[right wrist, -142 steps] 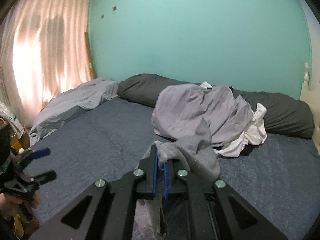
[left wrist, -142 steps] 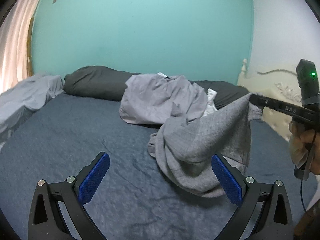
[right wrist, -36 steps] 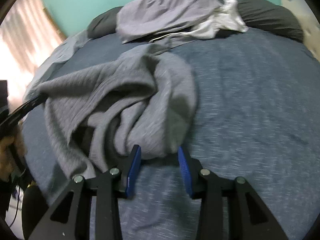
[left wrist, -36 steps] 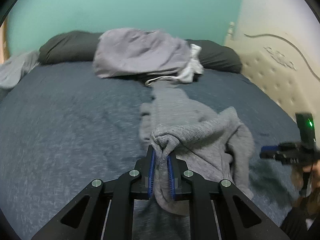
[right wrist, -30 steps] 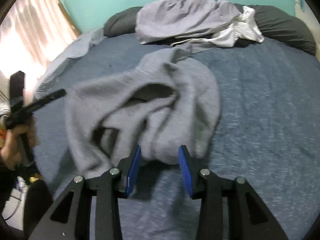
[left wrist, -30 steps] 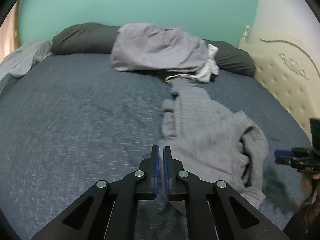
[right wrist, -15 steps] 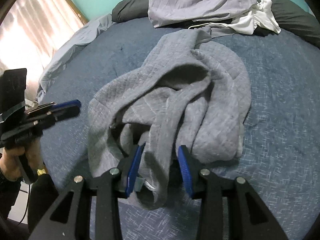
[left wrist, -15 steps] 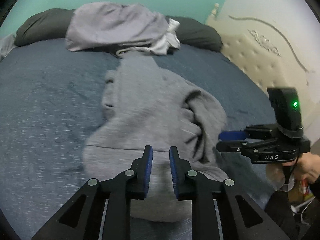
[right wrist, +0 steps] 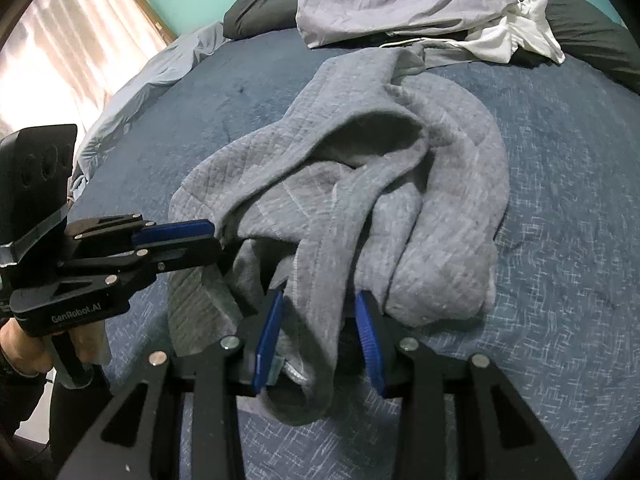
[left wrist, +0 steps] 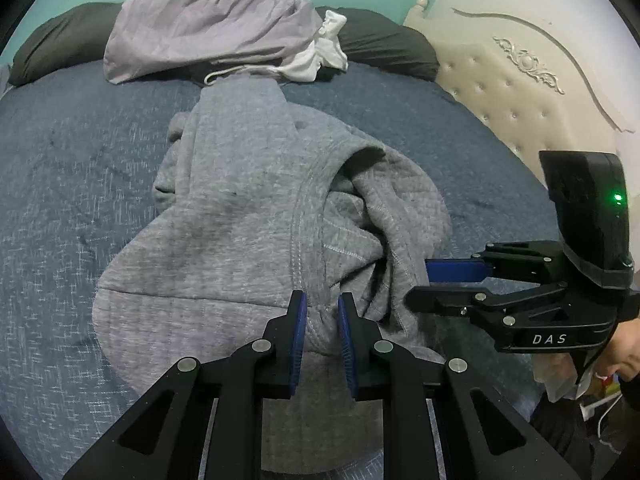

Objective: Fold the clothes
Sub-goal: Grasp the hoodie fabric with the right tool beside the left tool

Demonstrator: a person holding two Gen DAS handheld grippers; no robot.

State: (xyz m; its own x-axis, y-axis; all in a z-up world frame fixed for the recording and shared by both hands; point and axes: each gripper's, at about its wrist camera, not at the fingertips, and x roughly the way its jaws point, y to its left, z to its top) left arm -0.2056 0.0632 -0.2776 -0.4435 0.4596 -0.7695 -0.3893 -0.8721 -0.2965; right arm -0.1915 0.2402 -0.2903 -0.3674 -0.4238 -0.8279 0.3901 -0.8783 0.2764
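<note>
Near hem of grey sweatshirt (left wrist: 240, 216) hidden beneath left gripper (left wrist: 322, 312).

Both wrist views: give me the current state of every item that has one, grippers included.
grey sweatshirt: crumpled, unfolded, lying on the bed.
left gripper: slightly open, pads astride a sweatshirt seam, not yet pinching.
right gripper: jaws closing, a fold of sweatshirt between them, pads not yet pressing.
lilac garment: bunched in a heap by the pillows.
white garment: crumpled beside that heap.
blue bedspread: spread flat, lightly wrinkled.

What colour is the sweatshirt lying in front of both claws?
Heather grey, with a quilted diamond texture; the sweatshirt shows best in the right wrist view.
</note>
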